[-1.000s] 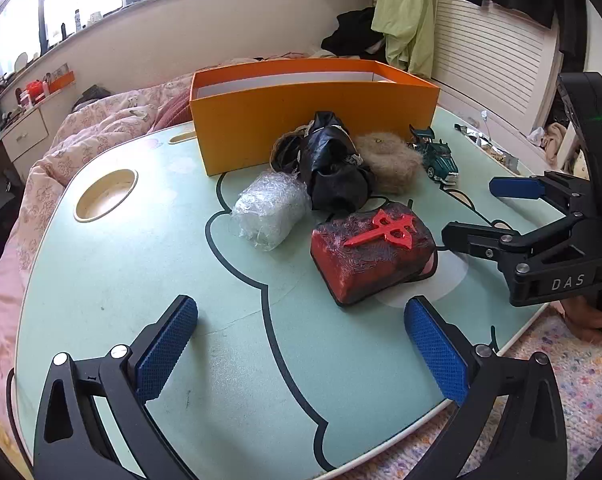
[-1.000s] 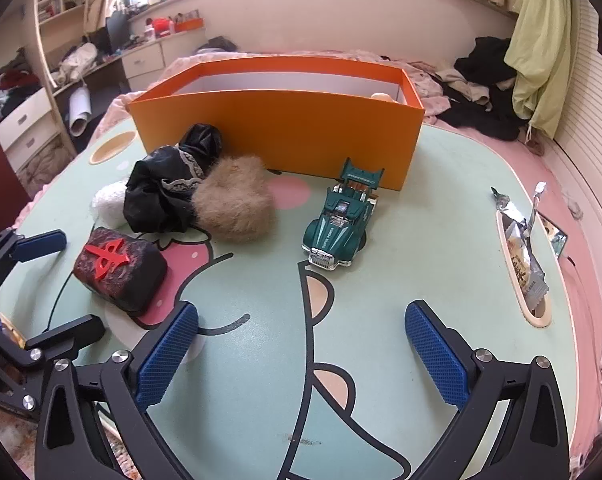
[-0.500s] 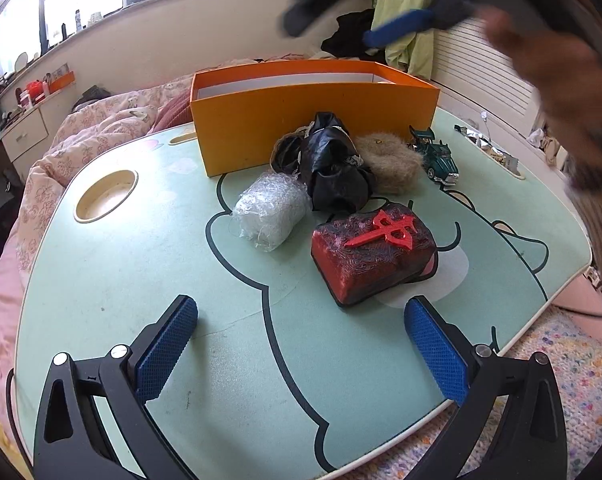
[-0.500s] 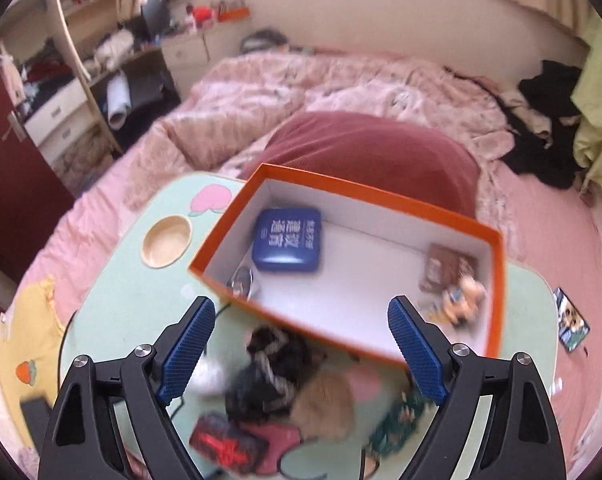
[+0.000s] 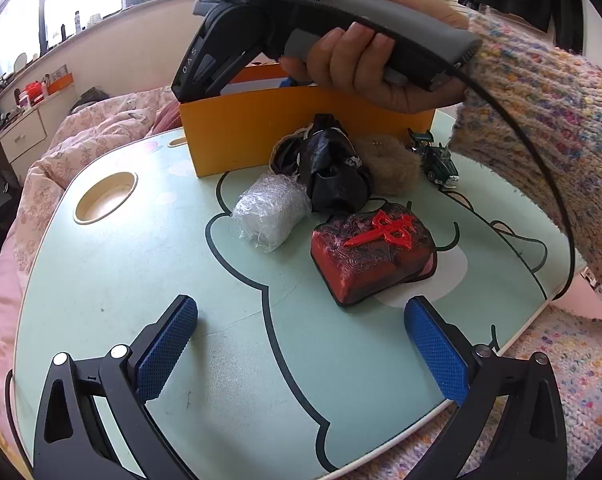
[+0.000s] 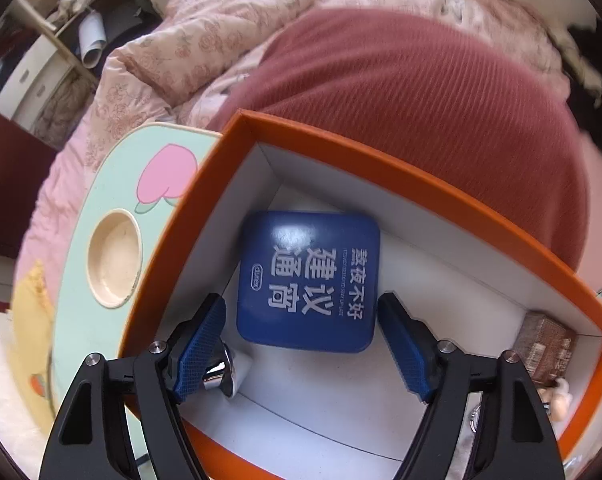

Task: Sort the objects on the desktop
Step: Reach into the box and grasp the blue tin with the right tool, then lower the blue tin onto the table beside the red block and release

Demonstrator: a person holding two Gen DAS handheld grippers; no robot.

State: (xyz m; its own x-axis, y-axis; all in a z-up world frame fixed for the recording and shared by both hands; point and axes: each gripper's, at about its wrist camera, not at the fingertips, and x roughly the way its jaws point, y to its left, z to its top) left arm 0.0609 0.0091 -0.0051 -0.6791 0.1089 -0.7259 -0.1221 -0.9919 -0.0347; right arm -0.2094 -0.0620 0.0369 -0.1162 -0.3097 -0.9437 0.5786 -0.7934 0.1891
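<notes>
Blue tin [image 6: 308, 280] between closing right tongs [image 6: 301, 350], untouched; left tongs [image 5: 301, 354] wide, empty.

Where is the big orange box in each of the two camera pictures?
Left wrist view: the orange box stands at the far side of the table, behind the pile of things, partly hidden by the hand.
Right wrist view: the orange box is seen from above, open, filling the middle and right.
Shared landmark: the round cup hole left of the box.
</notes>
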